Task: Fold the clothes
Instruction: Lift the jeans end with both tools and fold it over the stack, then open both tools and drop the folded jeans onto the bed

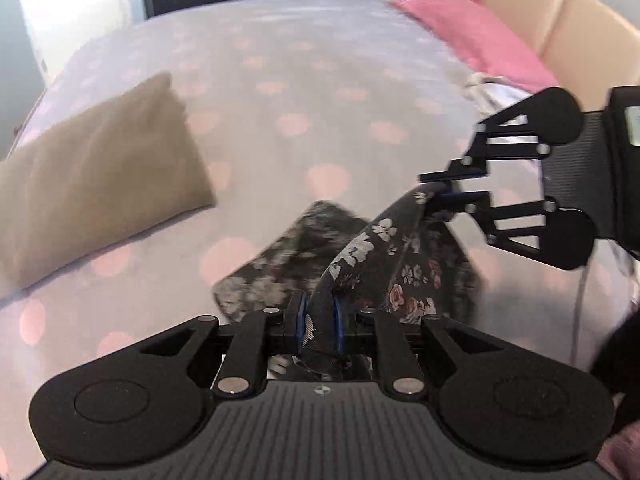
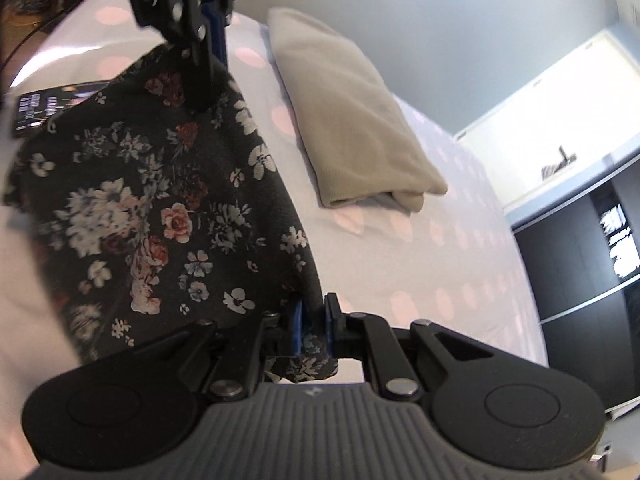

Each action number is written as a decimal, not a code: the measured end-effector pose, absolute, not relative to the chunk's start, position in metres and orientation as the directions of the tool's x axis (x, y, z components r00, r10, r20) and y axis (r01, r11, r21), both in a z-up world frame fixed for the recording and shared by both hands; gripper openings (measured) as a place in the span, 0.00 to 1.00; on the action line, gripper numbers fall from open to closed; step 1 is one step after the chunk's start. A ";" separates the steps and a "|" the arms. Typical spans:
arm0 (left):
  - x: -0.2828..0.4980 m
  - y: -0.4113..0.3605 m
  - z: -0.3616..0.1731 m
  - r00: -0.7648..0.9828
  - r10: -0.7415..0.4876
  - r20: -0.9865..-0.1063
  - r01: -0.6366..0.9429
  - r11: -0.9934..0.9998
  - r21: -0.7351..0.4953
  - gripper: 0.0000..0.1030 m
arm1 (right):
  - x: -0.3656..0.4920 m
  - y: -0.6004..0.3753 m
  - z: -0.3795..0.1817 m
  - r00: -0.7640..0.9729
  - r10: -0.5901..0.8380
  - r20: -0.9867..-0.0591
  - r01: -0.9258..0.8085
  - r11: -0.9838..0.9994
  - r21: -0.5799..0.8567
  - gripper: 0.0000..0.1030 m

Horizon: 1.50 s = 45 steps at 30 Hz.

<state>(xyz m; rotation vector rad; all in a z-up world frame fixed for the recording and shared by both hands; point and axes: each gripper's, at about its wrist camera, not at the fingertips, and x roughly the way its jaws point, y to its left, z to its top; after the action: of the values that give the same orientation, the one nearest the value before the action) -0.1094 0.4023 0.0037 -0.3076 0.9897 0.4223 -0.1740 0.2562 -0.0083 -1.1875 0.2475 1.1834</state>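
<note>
Left gripper [image 1: 319, 322] and right gripper [image 2: 313, 326], jaws each closed on an edge of the dark floral garment [image 2: 160, 208], hold it raised above the bed [image 1: 280, 80]. A beige garment [image 2: 352, 120] lies folded nearby; the floral one appears mid-fold, not yet laid flat.

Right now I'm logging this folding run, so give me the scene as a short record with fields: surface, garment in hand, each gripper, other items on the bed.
surface: bed with a pale sheet printed with pink dots
garment in hand: dark floral garment, lifted partly off the sheet
left gripper: shut on the garment's edge
right gripper: shut on another part of the same edge
other items: folded beige garment lying apart from the floral one; pink pillow by the headboard
</note>
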 end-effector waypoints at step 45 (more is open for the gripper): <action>-0.154 0.326 -0.097 0.324 0.245 -0.914 -0.666 0.745 -0.036 0.21 | -0.187 0.171 -0.099 0.364 0.523 -0.770 -0.842 0.538 -0.033 0.31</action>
<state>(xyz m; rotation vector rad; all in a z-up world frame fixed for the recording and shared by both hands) -0.1542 0.3261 -0.0975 -0.4496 1.0868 0.6245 -0.1874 0.1707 -0.0993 -0.4670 0.7868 0.9200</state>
